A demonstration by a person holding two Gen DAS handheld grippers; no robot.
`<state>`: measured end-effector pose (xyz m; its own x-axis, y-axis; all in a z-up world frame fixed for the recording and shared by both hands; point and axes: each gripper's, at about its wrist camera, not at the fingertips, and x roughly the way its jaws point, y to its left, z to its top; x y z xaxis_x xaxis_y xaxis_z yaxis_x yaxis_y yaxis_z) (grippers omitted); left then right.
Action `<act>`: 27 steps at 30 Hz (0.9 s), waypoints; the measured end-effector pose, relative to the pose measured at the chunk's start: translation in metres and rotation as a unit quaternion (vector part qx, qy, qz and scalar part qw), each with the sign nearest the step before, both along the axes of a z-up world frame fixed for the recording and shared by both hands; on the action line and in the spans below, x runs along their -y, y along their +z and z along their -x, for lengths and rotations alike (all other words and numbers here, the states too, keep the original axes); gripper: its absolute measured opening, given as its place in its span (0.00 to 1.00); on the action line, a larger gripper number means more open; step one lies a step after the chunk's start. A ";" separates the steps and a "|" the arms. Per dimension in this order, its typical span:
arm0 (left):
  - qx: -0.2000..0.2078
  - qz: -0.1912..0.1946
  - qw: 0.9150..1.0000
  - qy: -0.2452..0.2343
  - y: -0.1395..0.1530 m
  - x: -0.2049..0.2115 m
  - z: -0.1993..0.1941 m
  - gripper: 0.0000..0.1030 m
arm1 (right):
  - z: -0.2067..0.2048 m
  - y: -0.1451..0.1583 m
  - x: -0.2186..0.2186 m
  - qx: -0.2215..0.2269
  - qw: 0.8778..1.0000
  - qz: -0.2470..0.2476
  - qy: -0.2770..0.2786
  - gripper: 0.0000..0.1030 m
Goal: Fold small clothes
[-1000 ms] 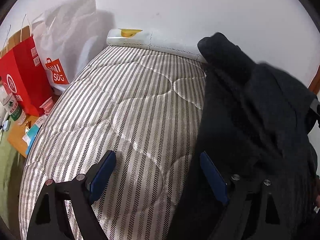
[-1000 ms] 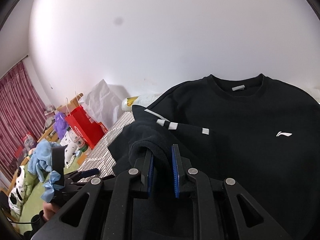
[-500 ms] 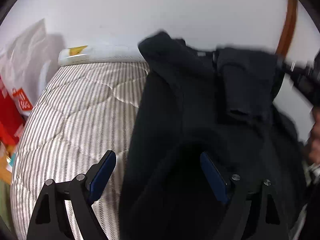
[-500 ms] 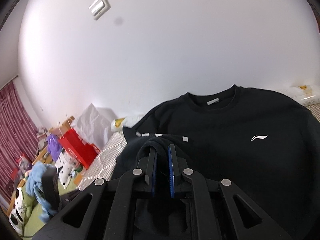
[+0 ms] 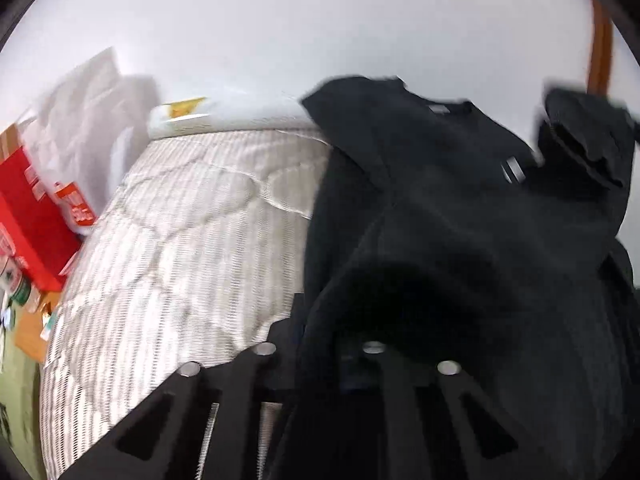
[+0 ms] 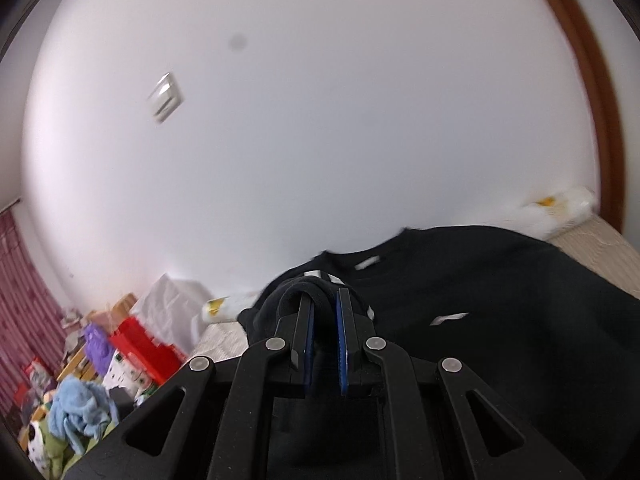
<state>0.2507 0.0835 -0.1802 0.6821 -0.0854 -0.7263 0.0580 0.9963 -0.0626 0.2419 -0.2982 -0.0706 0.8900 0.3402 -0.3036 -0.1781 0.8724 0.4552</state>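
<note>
A black sweatshirt [image 5: 460,208] with a small white chest logo [image 6: 448,318] lies over the right part of a striped mattress [image 5: 192,240]. My left gripper [image 5: 320,324] has closed on a fold of the sweatshirt's cloth, and the cloth hides its fingertips. My right gripper [image 6: 324,320] is shut on a bunched sleeve of the sweatshirt [image 6: 296,296] with white stripes and holds it up above the garment's body. The right gripper with the sleeve also shows at the upper right of the left wrist view [image 5: 584,136].
A white wall [image 6: 320,120] stands behind the bed. A rolled white pillow [image 5: 224,120] lies at the mattress head. Red and white shopping bags [image 5: 36,208] stand left of the bed. Toys and a blue cloth [image 6: 80,400] clutter the floor at the left. A wooden frame [image 5: 600,40] stands at the right.
My left gripper moved right onto the sweatshirt and closed on its cloth. My right gripper kept its hold on the sleeve and swung it across the garment.
</note>
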 end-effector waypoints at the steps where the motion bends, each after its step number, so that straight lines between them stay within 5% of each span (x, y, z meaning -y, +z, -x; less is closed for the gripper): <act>1: 0.005 0.000 1.000 0.012 0.002 -0.006 0.001 0.11 | 0.001 -0.003 0.007 -0.003 1.000 -0.001 -0.006 0.09; 4: 0.005 0.005 0.999 0.044 0.002 -0.027 0.006 0.11 | 0.001 -0.022 0.025 -0.028 0.999 0.006 -0.016 0.09; 11: -0.014 0.008 0.999 0.038 -0.010 -0.035 0.014 0.16 | 0.008 -0.088 0.036 -0.123 0.990 0.074 -0.002 0.13; 14: -0.018 0.023 0.999 0.044 -0.010 -0.042 0.015 0.31 | 0.020 -0.100 0.044 -0.150 0.984 0.099 -0.003 0.31; 15: -0.018 0.027 0.998 0.046 -0.009 -0.043 0.015 0.35 | 0.024 -0.099 0.047 -0.152 0.983 0.106 -0.006 0.39; 19: -0.017 0.040 0.998 0.043 -0.008 -0.044 0.015 0.53 | 0.037 -0.070 0.048 -0.131 0.977 0.163 -0.035 0.43; 27: -0.010 0.037 0.998 0.041 -0.009 -0.045 0.014 0.53 | -0.023 -0.016 -0.025 -0.083 0.977 0.196 0.031 0.54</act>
